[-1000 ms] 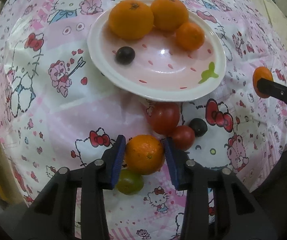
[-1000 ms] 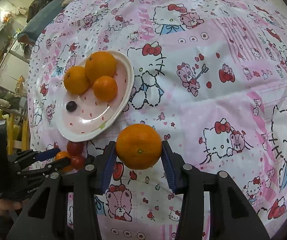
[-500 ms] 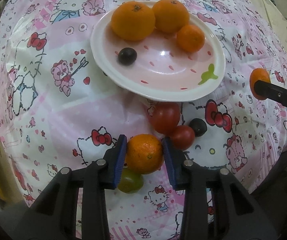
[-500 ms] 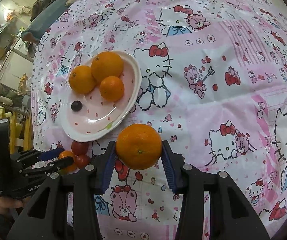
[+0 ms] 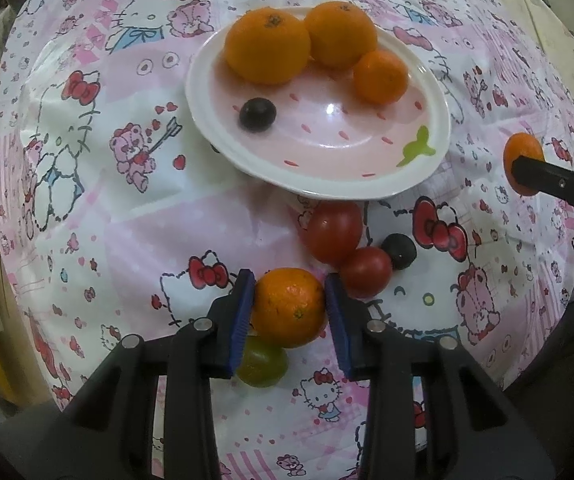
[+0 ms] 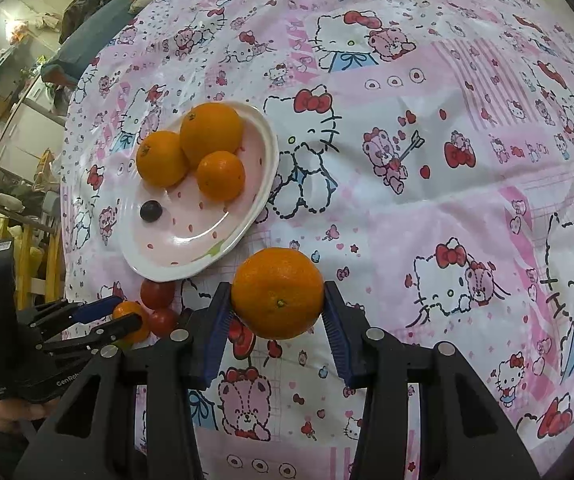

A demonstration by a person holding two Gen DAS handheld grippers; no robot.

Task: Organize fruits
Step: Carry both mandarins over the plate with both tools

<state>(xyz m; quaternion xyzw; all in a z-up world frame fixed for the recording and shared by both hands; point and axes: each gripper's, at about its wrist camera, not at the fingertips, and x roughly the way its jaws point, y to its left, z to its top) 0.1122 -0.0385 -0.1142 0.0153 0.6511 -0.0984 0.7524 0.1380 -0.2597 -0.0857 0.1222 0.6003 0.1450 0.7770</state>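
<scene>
My left gripper (image 5: 289,286) is shut on a small orange (image 5: 287,314) that rests on the cloth among loose fruit. Right behind it lie two red tomatoes (image 5: 335,232) and a dark grape (image 5: 399,250), and a green fruit (image 5: 263,362) lies under the jaws. The white and pink plate (image 5: 319,188) beyond holds three oranges (image 5: 267,50) and another dark grape (image 5: 257,114). My right gripper (image 6: 277,296) is shut on a larger orange (image 6: 277,300), held above the cloth just right of the plate (image 6: 167,274). The left gripper (image 6: 125,314) shows at lower left in the right wrist view.
A pink cartoon-print cloth (image 6: 447,140) covers the table, and its near edge drops off at the bottom right of the left wrist view. A hand (image 6: 3,412) grips the left tool. Furniture and clutter (image 6: 15,80) stand beyond the table's far left edge.
The left jaws have closed in from either side until both blue pads press on the small orange. The right gripper and its orange have stayed put.
</scene>
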